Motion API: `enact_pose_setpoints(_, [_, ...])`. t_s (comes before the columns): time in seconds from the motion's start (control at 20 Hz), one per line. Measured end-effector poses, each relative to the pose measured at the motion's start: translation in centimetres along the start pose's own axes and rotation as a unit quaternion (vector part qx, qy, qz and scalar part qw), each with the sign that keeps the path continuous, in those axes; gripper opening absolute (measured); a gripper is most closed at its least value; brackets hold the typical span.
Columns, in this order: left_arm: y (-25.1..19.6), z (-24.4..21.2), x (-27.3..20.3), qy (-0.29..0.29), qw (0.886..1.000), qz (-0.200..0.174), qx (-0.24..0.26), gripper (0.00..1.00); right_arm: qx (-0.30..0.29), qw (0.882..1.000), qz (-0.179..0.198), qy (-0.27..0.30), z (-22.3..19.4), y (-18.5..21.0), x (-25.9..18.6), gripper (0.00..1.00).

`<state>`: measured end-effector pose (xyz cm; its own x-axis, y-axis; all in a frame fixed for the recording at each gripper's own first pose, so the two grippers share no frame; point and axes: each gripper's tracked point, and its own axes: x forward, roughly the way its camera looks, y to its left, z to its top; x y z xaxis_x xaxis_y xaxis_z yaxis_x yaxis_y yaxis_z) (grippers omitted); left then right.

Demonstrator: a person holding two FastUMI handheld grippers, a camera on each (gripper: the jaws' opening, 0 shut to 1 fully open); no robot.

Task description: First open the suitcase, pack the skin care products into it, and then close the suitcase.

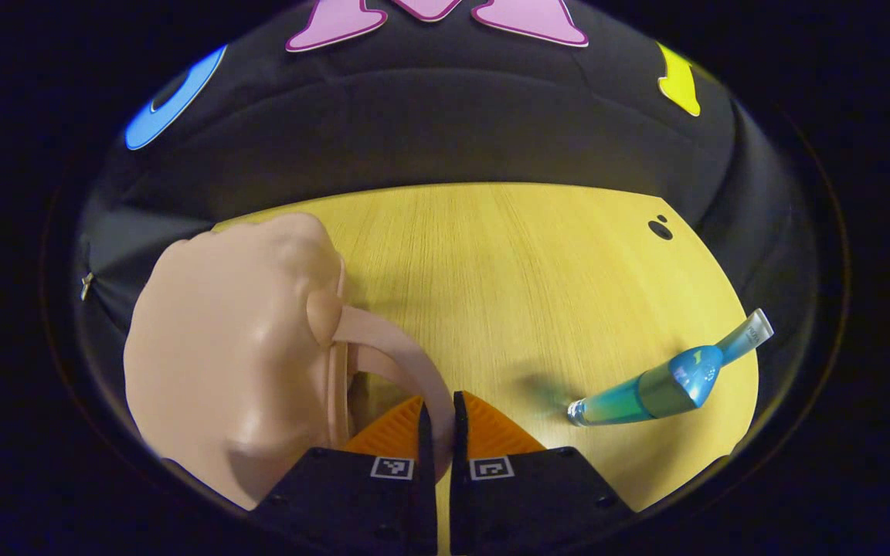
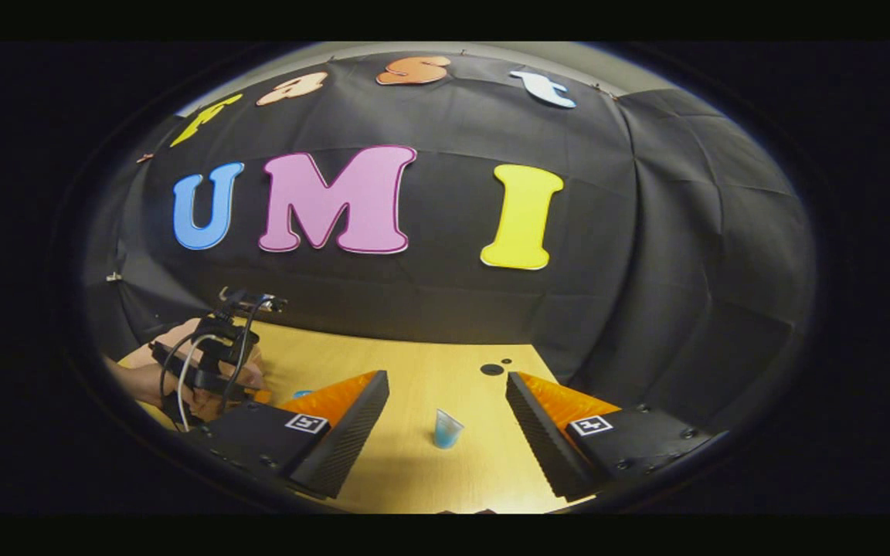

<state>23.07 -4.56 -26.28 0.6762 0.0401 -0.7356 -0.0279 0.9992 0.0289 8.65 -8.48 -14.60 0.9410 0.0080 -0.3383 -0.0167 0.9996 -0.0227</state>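
Left gripper (image 1: 439, 421) clamped on pink suitcase handle (image 1: 406, 363). Right gripper (image 2: 445, 409) spread wide, holding nothing, above blue tube (image 2: 446, 428) on table (image 2: 414, 371).

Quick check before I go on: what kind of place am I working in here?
Most likely a staged recording booth, not a home: a black cloth wall backs a bare wooden table holding a pink suitcase and a blue skincare tube.

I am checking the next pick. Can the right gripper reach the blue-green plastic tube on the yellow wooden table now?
Probably yes. The right gripper is open, and the blue-green plastic tube lies ahead between its fingers on the yellow wooden table, with nothing between them.
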Motion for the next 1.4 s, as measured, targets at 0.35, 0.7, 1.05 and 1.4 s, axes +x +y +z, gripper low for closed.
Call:
enact_pose_setpoints(0.35, [2.6, 5.4, -8.0, -0.049, 0.996, -0.047, -0.054, 0.11, -0.014, 0.999, 0.036, -0.022, 2.4, 4.2, -2.0, 0.97])
enact_pose_setpoints(0.7, [11.6, 10.2, -17.5, -0.091, 0.990, -0.083, -0.071, 0.10, -0.025, 0.996, 0.064, -0.048, 5.4, 9.3, -4.6, 0.96])
enact_pose_setpoints(1.05, [27.8, 12.4, -21.1, -0.111, 0.990, -0.038, -0.073, 0.11, -0.042, 0.994, 0.076, -0.061, 6.6, 12.9, -6.5, 0.96])
enact_pose_setpoints(1.4, [46.8, 10.5, -17.4, -0.115, 0.989, 0.095, -0.015, 0.11, -0.054, 0.996, 0.055, -0.055, 6.2, 15.4, -7.3, 0.96])
